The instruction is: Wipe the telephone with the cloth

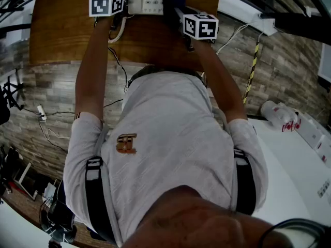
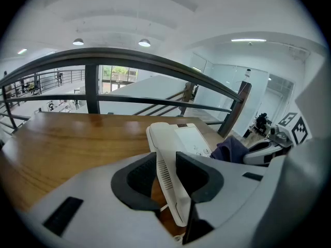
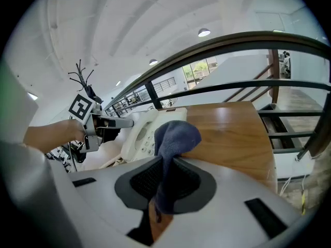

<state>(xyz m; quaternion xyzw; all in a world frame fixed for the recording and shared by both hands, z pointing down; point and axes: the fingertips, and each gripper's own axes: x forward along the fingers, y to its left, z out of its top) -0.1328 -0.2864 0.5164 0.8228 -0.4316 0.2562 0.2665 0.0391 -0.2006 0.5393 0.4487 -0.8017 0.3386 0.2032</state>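
Our left gripper [image 2: 166, 165] has its jaws closed on the white plastic telephone [image 2: 189, 138] by its handset [image 2: 168, 190]; the right gripper [image 3: 164, 182] clamps the dark-blue cloth [image 3: 176, 133]. Wiping, we judge, has barely begun — the cloth sits just beside the keypad.

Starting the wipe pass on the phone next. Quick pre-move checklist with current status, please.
1. Cloth clamped in the right tool: ok.
2. Left tool closed on the handset: ok.
3. Telephone sitting flat on the table: ok.
4. Cloth in contact with the telephone body: cannot tell; it is beside the keypad side.
5. Handset lifted clear of its cradle: cannot tell.
6. Coiled cord away from the cloth side: ok.
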